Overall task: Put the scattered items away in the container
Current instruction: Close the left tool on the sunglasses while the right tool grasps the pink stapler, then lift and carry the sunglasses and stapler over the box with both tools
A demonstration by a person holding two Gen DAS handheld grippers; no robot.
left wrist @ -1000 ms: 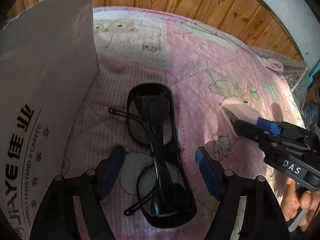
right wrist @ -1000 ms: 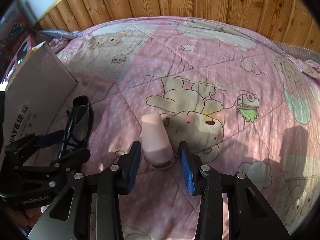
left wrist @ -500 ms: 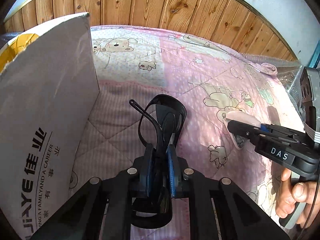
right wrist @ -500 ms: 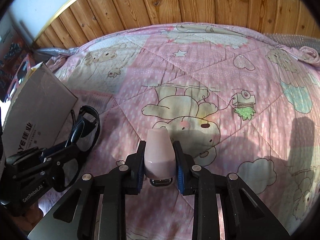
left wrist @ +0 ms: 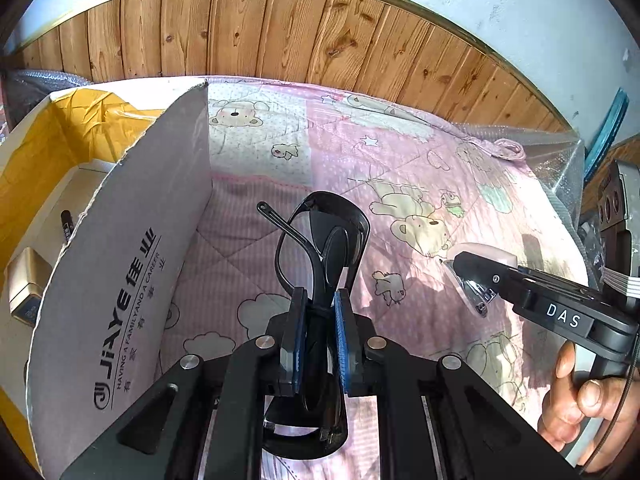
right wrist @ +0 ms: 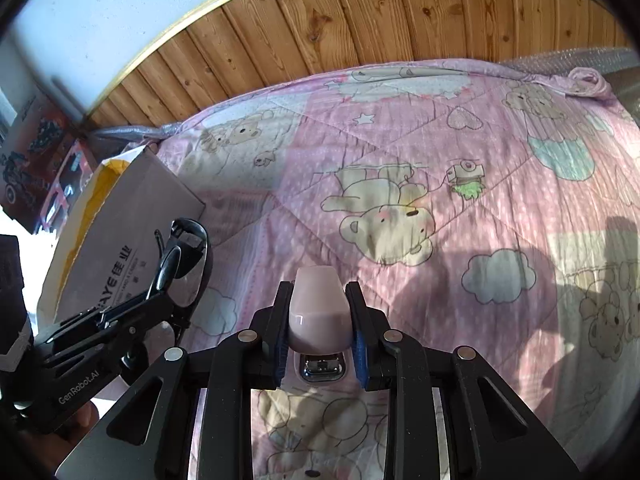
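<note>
The left gripper (left wrist: 319,340) is clamped tight on a pair of black sunglasses (left wrist: 320,248), its blue pads pressed against the folded frame on both sides, and the glasses are up off the pink bear-print quilt (left wrist: 400,168), one temple arm poking out to the left. Just to the left of them stands the grey cardboard box (left wrist: 132,264), its printed wall facing the gripper and its yellow lining bright in the sun; inside, against the near wall, sit a small gold-coloured box (left wrist: 26,284) and a dark pen-like stick (left wrist: 66,226). Over on the other side, the right gripper (right wrist: 319,336) grips a pale pink stapler (right wrist: 318,304), fingers squeezed in on both flanks, the metal underside showing below the pink shell. From the left wrist view the stapler (left wrist: 480,276) hangs above the quilt, nose toward the middle of the bed, with a hand (left wrist: 584,408) wrapped round the handle behind it. The right wrist view catches the sunglasses (right wrist: 184,256) held in front of the box (right wrist: 132,216), well to the left of the stapler. Wooden panelling (right wrist: 360,20) runs behind the bed.
</note>
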